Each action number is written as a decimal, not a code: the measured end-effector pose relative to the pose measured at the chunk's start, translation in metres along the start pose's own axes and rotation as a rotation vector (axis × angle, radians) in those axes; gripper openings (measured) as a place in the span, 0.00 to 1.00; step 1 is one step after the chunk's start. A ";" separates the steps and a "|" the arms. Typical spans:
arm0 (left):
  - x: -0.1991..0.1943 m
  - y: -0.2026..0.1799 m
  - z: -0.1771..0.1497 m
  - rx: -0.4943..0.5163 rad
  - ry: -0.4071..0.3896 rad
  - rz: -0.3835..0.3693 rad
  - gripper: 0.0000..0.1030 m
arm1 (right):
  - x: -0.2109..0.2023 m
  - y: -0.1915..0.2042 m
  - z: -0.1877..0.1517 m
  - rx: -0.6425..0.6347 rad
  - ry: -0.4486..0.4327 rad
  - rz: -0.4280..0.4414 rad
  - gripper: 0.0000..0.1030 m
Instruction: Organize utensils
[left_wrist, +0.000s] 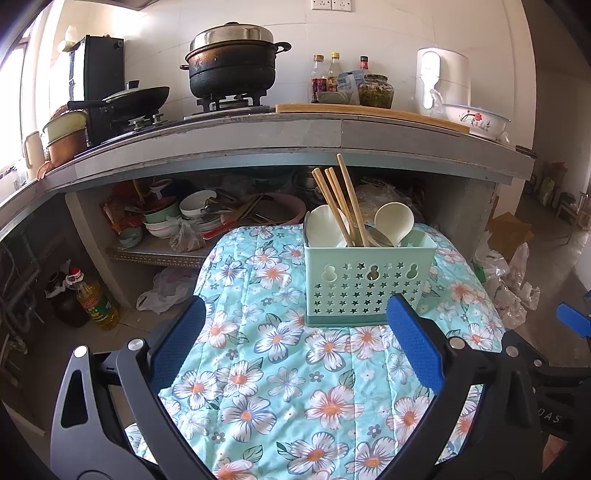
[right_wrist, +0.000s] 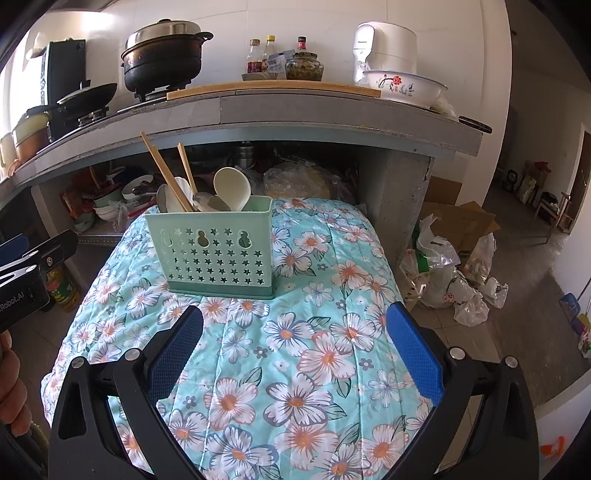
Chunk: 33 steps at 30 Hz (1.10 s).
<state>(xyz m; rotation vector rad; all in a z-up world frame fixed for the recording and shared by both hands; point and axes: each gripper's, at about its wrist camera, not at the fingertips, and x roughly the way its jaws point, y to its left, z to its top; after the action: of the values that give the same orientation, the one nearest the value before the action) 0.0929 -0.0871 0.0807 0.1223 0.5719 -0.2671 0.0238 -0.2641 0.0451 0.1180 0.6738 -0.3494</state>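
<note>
Both grippers, left gripper (left_wrist: 297, 325) and right gripper (right_wrist: 295, 328), hung released, holding nothing, over the floral cloth (right_wrist: 258, 350). Utensil caddy (right_wrist: 214, 251) stood at 11 o'clock with chopsticks (right_wrist: 166, 173) and spoons (right_wrist: 232, 188) inside.

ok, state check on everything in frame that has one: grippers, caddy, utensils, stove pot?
left gripper: open, empty, above the cloth
right gripper: open, empty
utensil caddy: upright on the floral cloth
chopsticks: in the caddy, leaning
spoons: in the caddy, bowls up
pot: lid on, sitting on the stove burner
</note>
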 end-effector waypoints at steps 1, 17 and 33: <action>0.000 0.000 0.000 0.000 0.000 -0.001 0.92 | 0.001 0.000 0.000 0.001 0.002 -0.001 0.94; 0.008 0.007 -0.009 0.004 0.035 0.010 0.92 | 0.002 -0.002 0.000 -0.001 0.009 -0.017 0.94; 0.009 0.030 -0.011 -0.038 0.036 0.044 0.92 | -0.005 0.013 0.011 -0.038 -0.030 -0.004 0.94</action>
<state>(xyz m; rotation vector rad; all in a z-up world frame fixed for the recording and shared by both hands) 0.1028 -0.0585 0.0676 0.1030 0.6089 -0.2112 0.0313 -0.2528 0.0572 0.0752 0.6503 -0.3411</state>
